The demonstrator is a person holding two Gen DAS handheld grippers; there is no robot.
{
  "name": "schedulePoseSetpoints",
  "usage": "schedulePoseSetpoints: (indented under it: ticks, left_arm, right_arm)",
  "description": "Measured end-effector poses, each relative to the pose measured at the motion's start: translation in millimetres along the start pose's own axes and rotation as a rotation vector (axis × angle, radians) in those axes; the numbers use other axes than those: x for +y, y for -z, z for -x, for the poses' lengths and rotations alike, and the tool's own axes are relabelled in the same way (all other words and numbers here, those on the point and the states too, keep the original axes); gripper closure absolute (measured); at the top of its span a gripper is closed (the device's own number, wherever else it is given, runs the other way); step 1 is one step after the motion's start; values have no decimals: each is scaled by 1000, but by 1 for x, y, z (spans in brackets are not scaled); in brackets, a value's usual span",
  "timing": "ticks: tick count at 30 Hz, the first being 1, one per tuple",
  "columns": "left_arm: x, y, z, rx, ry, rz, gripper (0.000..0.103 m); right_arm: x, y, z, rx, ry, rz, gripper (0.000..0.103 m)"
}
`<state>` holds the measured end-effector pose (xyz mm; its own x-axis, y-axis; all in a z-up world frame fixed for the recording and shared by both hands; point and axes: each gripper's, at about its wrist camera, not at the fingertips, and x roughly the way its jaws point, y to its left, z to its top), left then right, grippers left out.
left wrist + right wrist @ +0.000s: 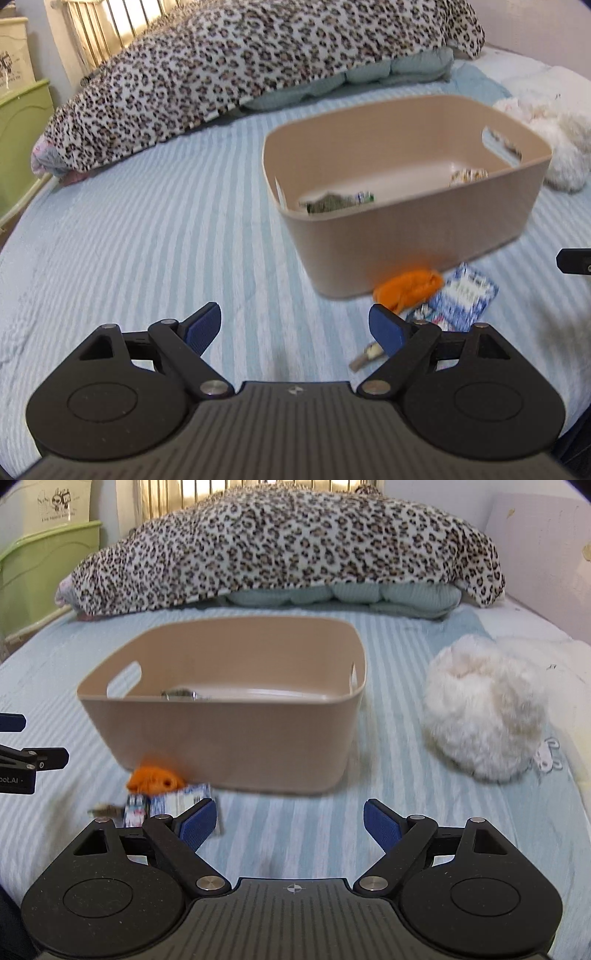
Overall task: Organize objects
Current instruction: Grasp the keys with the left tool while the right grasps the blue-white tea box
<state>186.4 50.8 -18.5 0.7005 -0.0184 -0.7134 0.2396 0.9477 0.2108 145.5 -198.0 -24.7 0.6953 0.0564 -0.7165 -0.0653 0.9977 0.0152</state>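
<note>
A tan plastic bin [406, 236] stands on the striped bed; it also shows in the right wrist view [221, 738]. Inside lie a greenish packet [332, 202] and a small patterned item [467, 175]. In front of the bin lie an orange crumpled thing [408, 286], a blue-white packet [461, 297] and a small pale stick-like object [365, 356]. These also show in the right wrist view: the orange thing [155, 777], the packet [177, 801]. My left gripper [295, 328] is open and empty, low over the bed. My right gripper [290, 823] is open and empty.
A leopard-print blanket [288, 546] over a pale quilt lies across the back of the bed. A fluffy white plush [484, 709] sits right of the bin. A green plastic cabinet [40, 572] stands at the far left. A wall runs along the right.
</note>
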Motion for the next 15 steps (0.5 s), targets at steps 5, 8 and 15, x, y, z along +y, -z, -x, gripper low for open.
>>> schedulePoseSetpoints:
  ticks: [5,8,15]
  left_arm:
    - [-2,13,-15,30,12,-34,15]
    - [-4,19,-23,28,19,-67,15]
    - [-8,24,-45,49,40,-91,15]
  right_arm:
    - [10,11,-9,40,-10,24,13]
    - [18,13,-18,60,-15,45,12]
    - [34,17,-41,102,-42,91,10]
